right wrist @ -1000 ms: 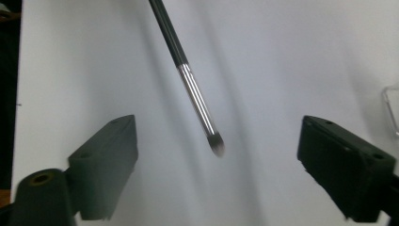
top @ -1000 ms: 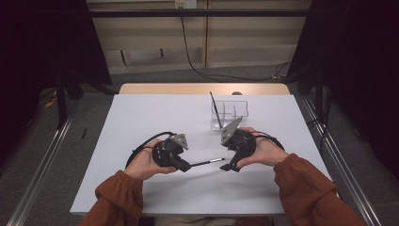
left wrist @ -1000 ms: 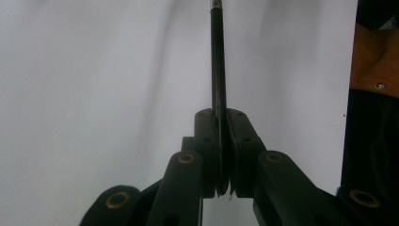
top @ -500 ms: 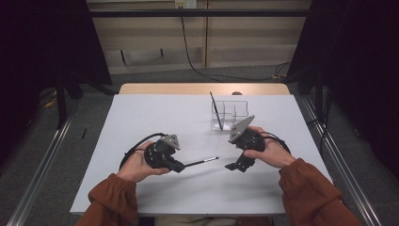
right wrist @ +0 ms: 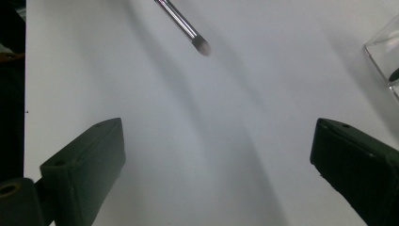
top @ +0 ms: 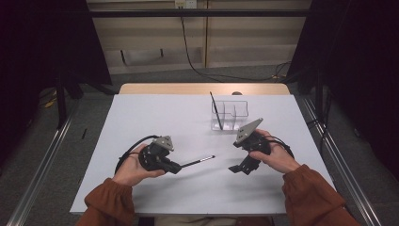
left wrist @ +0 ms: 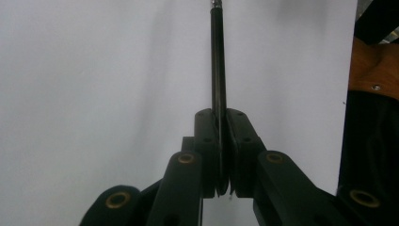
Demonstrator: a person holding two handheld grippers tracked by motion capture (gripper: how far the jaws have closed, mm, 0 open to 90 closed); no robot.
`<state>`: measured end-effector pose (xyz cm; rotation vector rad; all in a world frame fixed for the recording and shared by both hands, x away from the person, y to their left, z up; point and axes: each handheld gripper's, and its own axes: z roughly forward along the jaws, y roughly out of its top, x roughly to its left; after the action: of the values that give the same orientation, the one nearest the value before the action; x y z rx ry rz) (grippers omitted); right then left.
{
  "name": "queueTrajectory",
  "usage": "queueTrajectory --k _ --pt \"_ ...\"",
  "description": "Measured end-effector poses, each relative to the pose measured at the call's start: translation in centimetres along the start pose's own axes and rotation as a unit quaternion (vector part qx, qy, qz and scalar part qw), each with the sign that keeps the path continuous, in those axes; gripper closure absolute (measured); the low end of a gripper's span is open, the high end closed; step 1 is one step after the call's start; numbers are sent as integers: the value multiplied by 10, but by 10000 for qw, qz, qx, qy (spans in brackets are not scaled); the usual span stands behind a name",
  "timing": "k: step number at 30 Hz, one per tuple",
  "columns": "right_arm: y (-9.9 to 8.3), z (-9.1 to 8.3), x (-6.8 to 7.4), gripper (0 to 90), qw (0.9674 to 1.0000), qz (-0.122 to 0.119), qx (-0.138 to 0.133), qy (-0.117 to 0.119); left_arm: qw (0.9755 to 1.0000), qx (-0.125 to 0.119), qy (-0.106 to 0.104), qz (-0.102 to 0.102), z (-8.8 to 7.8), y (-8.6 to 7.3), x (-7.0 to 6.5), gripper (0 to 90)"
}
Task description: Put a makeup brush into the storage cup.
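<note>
Now | left tool (top: 175,166) clamps thin brush (top: 198,162) | right tool (top: 237,168) open, empty, jaws just widened

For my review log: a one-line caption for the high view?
Left gripper clamps a brush; right gripper open beside it.

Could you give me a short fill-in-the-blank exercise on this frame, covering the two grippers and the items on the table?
1. The left gripper is shut on a thin black ____.
2. The right gripper has its jaws ____, with nothing between them.
3. A second brush stands leaning in the clear ____ on the white table.

Missing words: brush; open; organizer
</note>
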<state>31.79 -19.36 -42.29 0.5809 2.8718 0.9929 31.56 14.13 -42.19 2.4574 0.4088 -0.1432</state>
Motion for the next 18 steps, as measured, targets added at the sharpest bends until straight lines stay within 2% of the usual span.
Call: queueTrajectory --k 8,10,18 --pt "-7 -4 0 35 9993 196 -320 -26 9993 -333 102 -140 -11 -14 1 841" --pt "-8 -3 0 35 9991 221 -349 -2 9988 -431 49 -228 -12 -17 1 842" --pt "-14 2 6 35 9982 224 -550 -54 9968 -721 41 -354 -10 -27 0 842"
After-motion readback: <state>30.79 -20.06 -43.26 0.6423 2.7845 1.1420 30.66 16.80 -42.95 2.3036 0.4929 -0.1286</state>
